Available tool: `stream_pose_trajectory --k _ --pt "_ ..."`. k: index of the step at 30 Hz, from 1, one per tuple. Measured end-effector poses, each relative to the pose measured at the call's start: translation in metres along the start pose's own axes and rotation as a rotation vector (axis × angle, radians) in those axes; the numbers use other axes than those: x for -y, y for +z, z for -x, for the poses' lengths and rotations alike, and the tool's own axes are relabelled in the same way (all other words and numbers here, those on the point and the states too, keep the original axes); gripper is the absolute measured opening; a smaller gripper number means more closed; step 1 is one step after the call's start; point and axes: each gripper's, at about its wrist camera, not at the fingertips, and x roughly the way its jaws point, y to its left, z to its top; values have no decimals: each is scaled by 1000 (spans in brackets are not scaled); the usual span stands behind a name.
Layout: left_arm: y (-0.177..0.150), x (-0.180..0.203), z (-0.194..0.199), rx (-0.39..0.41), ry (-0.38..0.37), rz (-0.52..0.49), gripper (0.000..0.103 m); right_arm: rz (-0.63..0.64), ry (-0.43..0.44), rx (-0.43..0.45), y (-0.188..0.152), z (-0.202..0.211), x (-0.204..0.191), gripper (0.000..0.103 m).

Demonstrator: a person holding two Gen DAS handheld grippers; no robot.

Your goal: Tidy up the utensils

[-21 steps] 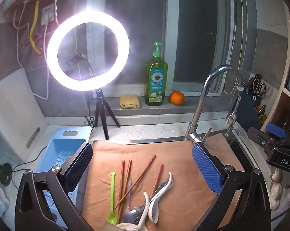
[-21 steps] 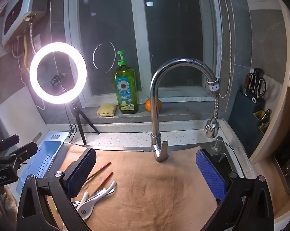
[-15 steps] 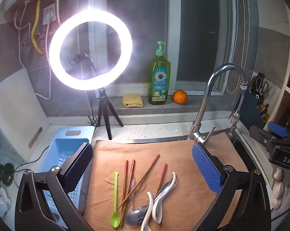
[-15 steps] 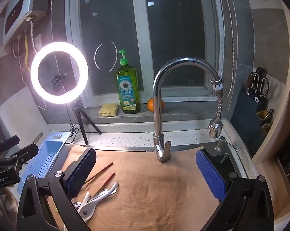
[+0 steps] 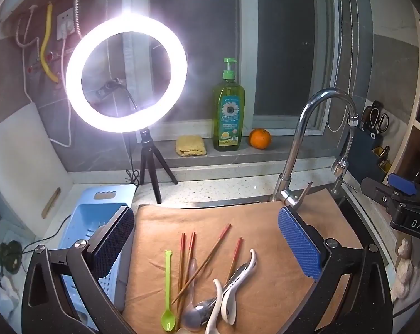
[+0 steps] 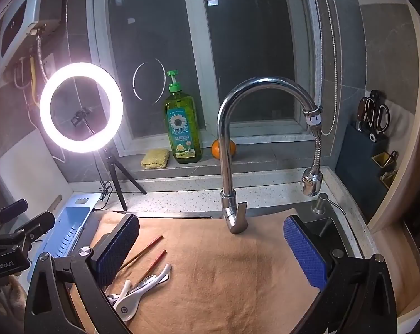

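Our left tool (image 5: 205,243) gapes wide, empty; chopsticks (image 5: 201,261) lie just ahead, lengthwise away from us. Right tool (image 6: 211,250), also wide, empty, sits farther.

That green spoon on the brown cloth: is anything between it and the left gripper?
Nothing visible. The left gripper is open above the cloth, and the green spoon lies alone at the left edge of the pile, apart from the chopsticks beside it.
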Motion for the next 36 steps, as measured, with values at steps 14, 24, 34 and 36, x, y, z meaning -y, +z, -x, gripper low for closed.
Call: stream_pose_trajectory --k 14,24,34,36 --pt "2 1 -5 -12 3 -5 103 2 6 -10 3 -5 0 103" --pt "4 3 -9 -17 0 -10 103 -11 0 -19 2 -11 4 103" --pt "5 9 -17 -30 -7 -27 103 -22 -4 -31 1 -15 9 103" --pt "4 9 -17 -33 -8 -29 103 -25 -4 -34 0 -17 10 103"
